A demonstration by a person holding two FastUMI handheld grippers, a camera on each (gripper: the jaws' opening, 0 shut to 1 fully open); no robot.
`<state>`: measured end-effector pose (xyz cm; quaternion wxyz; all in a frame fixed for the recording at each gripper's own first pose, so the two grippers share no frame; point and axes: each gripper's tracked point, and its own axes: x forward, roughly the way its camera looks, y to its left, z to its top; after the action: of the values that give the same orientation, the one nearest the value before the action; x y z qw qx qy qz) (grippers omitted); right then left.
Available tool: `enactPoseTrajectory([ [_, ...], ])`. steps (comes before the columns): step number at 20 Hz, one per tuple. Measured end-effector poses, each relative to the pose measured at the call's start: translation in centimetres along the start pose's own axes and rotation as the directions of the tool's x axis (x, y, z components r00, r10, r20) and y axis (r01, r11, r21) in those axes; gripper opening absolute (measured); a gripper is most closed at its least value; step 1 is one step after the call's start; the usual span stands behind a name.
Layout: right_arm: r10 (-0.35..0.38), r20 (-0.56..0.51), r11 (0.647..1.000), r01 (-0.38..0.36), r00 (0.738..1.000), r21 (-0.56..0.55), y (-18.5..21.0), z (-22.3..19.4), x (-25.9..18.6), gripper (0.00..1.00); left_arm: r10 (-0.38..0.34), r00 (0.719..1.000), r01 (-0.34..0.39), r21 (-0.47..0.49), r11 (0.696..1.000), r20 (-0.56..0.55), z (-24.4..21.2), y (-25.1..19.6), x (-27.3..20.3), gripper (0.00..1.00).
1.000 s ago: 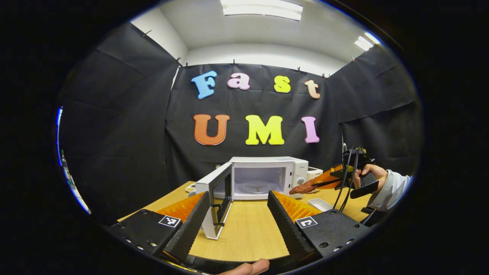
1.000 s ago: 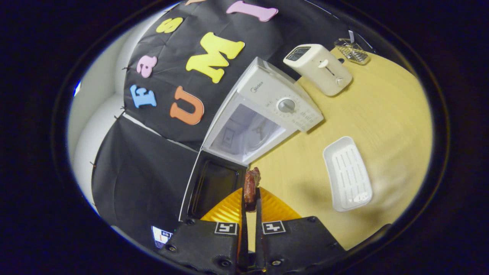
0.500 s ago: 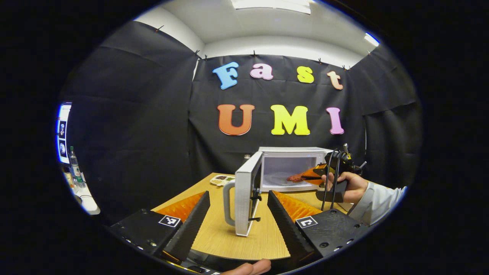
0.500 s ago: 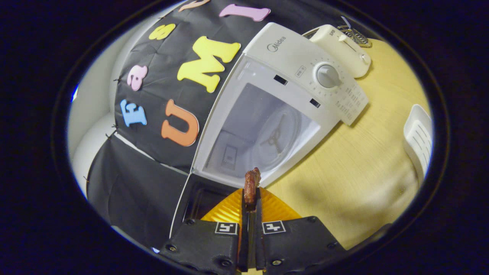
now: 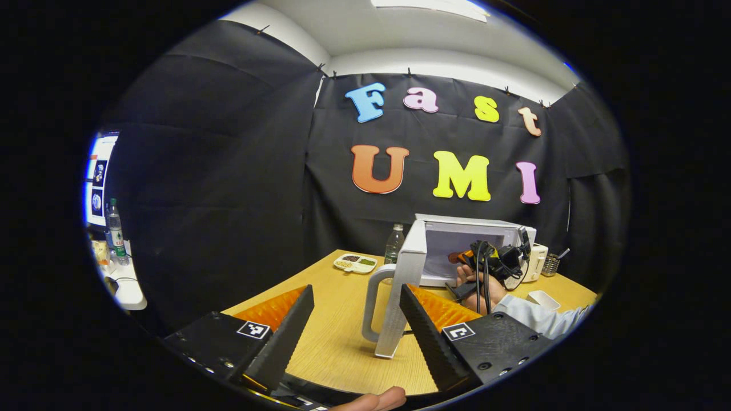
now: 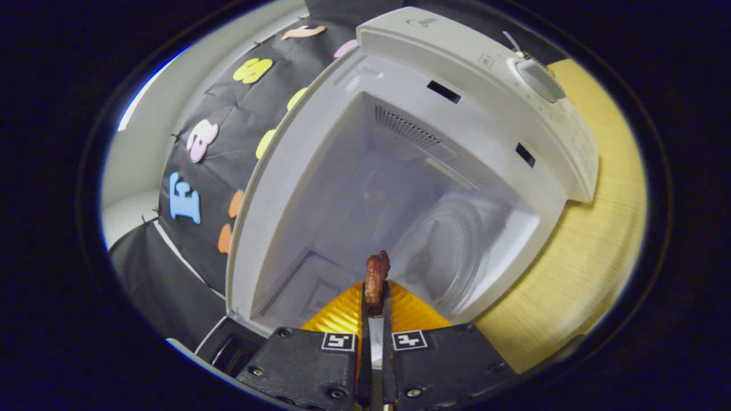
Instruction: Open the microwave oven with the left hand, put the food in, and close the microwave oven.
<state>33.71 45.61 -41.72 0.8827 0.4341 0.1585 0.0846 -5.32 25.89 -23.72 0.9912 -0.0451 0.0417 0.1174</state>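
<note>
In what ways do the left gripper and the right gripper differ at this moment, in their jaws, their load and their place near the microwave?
The left gripper has its jaws wide apart and holds nothing; the right gripper is closed on a piece of food. The left gripper stays back over the table, short of the open door; the right gripper points into the microwave cavity. Both are held by hand.

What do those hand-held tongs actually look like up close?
The left tongs and right tongs share one design: black blocky bodies with screws, a small square black-and-white marker on each side and ribbed orange panels. Black cables loop off the right one, and the sleeve behind it is pale.
</note>
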Motion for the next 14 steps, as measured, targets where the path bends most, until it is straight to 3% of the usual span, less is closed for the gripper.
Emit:
enactPoseTrajectory([
  [3, -0.045, -0.022, 0.999, 0.045, 0.999, 0.013, -1.1, -0.7, 2.5, 0.11, -0.007, 1.000, 0.007, 0.016, 1.000, 0.018, 0.1, -0.3, 0.2, 0.93],
  [10, -0.084, -0.015, 0.996, 0.084, 0.996, -0.016, -1.6, -1.4, 2.7, 0.14, 0.024, 1.000, -0.025, 0.028, 0.999, 0.018, -0.2, -0.3, 1.0, 0.94],
  [14, -0.145, -0.004, 0.982, 0.144, 0.989, -0.125, -2.4, -1.8, 2.9, 0.23, 0.014, 1.000, -0.014, 0.022, 1.000, 0.016, -0.5, -0.9, 0.9, 0.93],
])
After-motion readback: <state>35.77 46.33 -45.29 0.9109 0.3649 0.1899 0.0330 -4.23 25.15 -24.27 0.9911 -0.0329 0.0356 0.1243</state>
